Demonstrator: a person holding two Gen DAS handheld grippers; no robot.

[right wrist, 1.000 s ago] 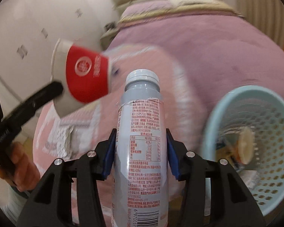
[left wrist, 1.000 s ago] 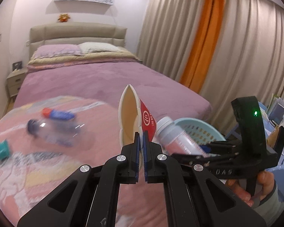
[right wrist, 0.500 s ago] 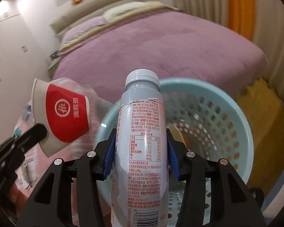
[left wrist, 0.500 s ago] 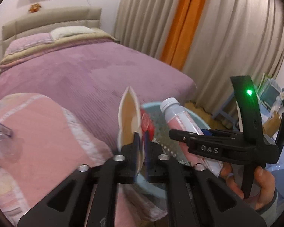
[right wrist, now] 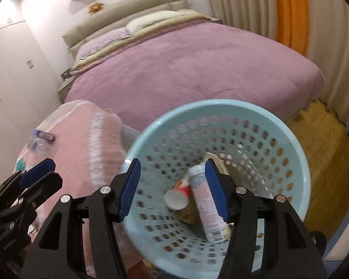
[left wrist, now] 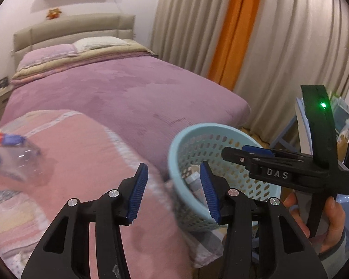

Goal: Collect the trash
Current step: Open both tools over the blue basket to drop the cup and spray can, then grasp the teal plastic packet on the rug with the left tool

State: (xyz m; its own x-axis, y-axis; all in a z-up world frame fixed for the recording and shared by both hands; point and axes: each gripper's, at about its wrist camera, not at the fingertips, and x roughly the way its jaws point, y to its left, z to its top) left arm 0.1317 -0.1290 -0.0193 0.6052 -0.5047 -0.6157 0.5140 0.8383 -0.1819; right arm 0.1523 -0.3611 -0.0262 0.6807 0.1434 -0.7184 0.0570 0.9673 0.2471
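Observation:
A light blue perforated basket [right wrist: 279, 130] stands beside the bed; it also shows in the left wrist view [left wrist: 181, 139]. Inside it lie a pale pink drink bottle [right wrist: 206, 202] and a red-and-white paper cup [right wrist: 178, 196]. My right gripper [right wrist: 172, 187] is open and empty above the basket. My left gripper [left wrist: 173, 187] is open and empty over the pink blanket's edge, next to the basket. A clear plastic bottle with a blue label [left wrist: 14, 153] lies on the pink blanket [left wrist: 81, 153]; it also shows in the right wrist view [right wrist: 38, 140].
A small teal object [right wrist: 19, 164] lies on the blanket near the clear bottle. The purple bed [left wrist: 118, 93] stretches behind. Beige and orange curtains [left wrist: 239, 34] hang at the right. A yellow rug [right wrist: 325, 144] lies past the basket.
Both grippers opened over the basket. The left let go of the paper cup and the right let go of the pink bottle; both now lie inside the basket.

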